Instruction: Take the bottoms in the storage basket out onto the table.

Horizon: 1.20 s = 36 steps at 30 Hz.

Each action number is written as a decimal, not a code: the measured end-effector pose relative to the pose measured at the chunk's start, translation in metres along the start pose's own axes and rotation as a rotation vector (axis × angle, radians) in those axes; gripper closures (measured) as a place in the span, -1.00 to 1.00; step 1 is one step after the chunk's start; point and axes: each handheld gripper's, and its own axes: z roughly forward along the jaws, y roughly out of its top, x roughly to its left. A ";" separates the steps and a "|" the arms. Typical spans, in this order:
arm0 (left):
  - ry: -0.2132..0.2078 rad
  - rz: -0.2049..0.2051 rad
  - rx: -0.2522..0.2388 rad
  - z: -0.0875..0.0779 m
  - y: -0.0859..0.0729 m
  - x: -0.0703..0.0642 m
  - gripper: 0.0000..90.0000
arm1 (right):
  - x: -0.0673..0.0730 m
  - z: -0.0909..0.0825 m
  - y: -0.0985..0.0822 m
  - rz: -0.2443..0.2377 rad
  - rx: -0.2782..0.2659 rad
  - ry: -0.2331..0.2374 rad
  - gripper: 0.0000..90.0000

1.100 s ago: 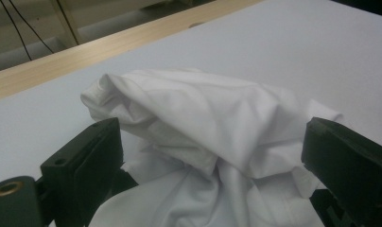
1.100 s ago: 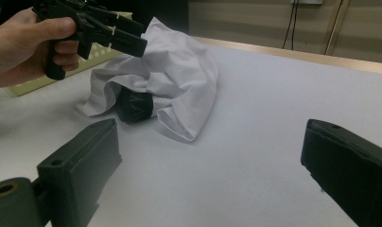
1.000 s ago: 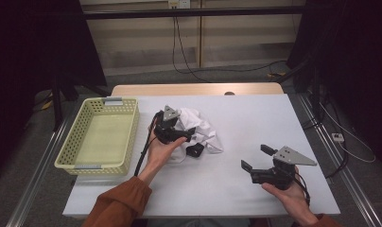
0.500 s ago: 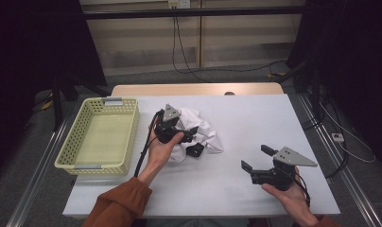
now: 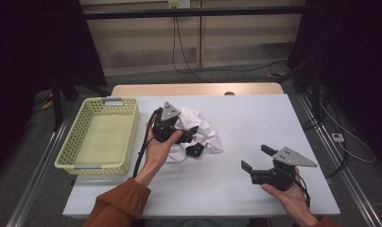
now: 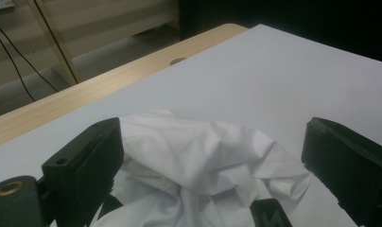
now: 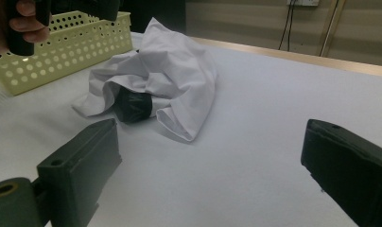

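- The white garment (image 5: pixel 198 132) lay crumpled near the middle of the white surface (image 5: pixel 255 118), just right of the yellow perforated basket (image 5: pixel 100 137).
- A black cuff or trim (image 7: pixel 134 106) showed at the garment's near edge in my right gripper view; I could not tell which part of the garment it was.
- My left gripper (image 5: pixel 191 140) sat over the garment, jaws spread wide with the bunched white cloth (image 6: pixel 203 156) lying between them, not pinched.
- One left jaw lay on the cloth's upper folds; the other rested at its near edge by the black trim.
- My right gripper (image 5: pixel 257 158) was well apart from the garment, held just above the surface at the near right.
- Right jaws were spread wide, pointed toward the garment, with nothing between them.
- The basket held nothing that I could see.
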 end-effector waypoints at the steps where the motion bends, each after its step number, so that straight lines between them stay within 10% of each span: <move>1: 0.004 0.001 0.002 -0.001 0.001 -0.001 -0.86 | 0.000 0.000 0.000 0.000 0.000 0.000 -0.89; 36: 0.028 0.029 -0.057 -0.051 -0.004 -0.005 -0.89 | 0.000 0.002 0.000 -0.004 0.002 -0.001 -0.89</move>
